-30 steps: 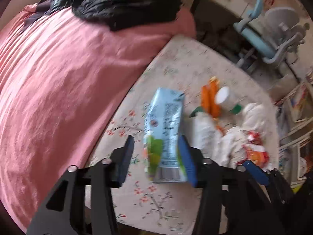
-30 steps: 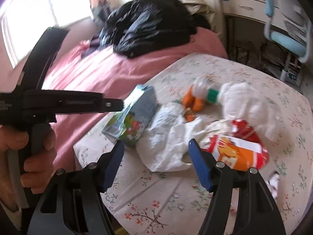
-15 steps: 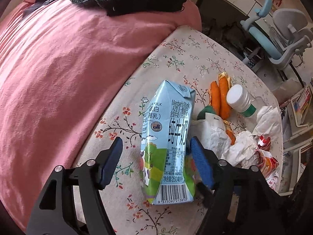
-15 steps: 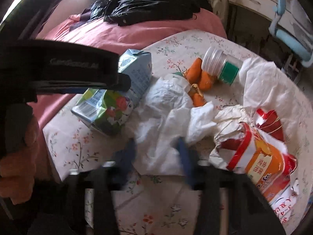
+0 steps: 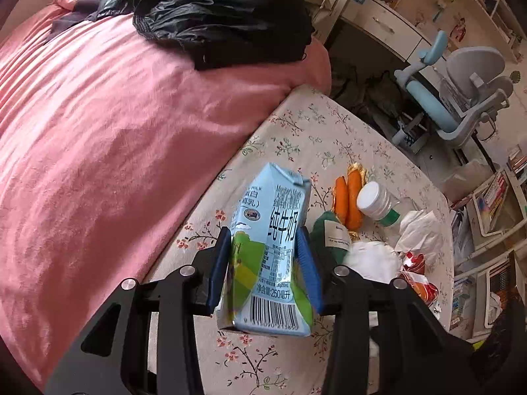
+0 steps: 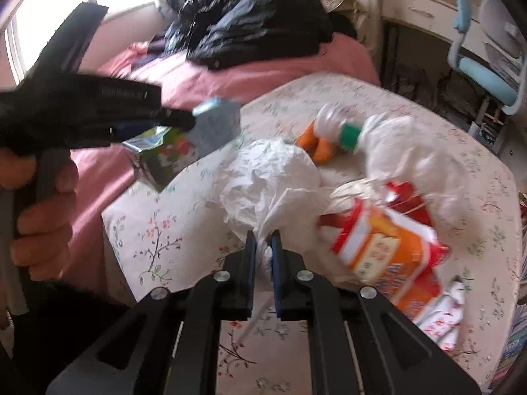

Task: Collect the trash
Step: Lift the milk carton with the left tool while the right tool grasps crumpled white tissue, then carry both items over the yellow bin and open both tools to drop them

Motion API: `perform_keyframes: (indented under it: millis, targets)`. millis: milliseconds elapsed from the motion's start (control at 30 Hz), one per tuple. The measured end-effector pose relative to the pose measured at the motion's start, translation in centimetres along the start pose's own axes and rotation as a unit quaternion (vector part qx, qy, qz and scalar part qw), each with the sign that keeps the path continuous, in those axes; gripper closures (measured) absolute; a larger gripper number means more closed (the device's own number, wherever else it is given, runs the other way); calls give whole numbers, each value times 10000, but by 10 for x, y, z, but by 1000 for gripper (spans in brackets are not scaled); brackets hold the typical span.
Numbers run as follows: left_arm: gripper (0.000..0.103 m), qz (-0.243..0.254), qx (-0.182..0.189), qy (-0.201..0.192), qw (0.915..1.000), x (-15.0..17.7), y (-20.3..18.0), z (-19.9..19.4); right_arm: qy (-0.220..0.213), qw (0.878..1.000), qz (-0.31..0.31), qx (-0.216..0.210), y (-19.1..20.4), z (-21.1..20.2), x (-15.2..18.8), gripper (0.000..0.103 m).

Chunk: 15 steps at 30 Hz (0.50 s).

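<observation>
My left claw [image 5: 265, 271] just closed, clamping milk carton [image 5: 271, 230]; right claw [image 6: 263, 253] pinched tight on white plastic bag [image 6: 273, 181], carrots [image 5: 349, 200] at two o'clock.

Black jacket [image 5: 224, 13] heaped on pink blanket [image 5: 108, 151]; blue-grey desk chair [image 5: 461, 89] beside floral sheet [image 5: 329, 125].

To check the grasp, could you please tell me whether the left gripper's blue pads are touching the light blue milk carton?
Touching. The left wrist view shows both blue pads of the left gripper pressed against the light blue milk carton, with no gap.
</observation>
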<state>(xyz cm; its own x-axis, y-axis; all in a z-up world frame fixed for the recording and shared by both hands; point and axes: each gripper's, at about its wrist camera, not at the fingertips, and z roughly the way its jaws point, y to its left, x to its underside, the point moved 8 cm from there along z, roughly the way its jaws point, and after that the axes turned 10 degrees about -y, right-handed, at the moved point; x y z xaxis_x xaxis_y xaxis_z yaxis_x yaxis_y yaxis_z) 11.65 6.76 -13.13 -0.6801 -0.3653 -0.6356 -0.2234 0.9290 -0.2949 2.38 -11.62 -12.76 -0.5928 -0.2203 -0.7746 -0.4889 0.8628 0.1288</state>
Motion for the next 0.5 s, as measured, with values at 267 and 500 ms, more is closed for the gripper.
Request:
perform_keyframes:
  millis: [267,500]
  targets:
    - [64,-40,95,-48,9999,-1,-2,-4,-488,9988,19,-32,-4,-31,-14,93]
    - [64,-94,314,-211,9992,-8,-5,-17,-325,9986,-409,-129,6,-36,-4,93]
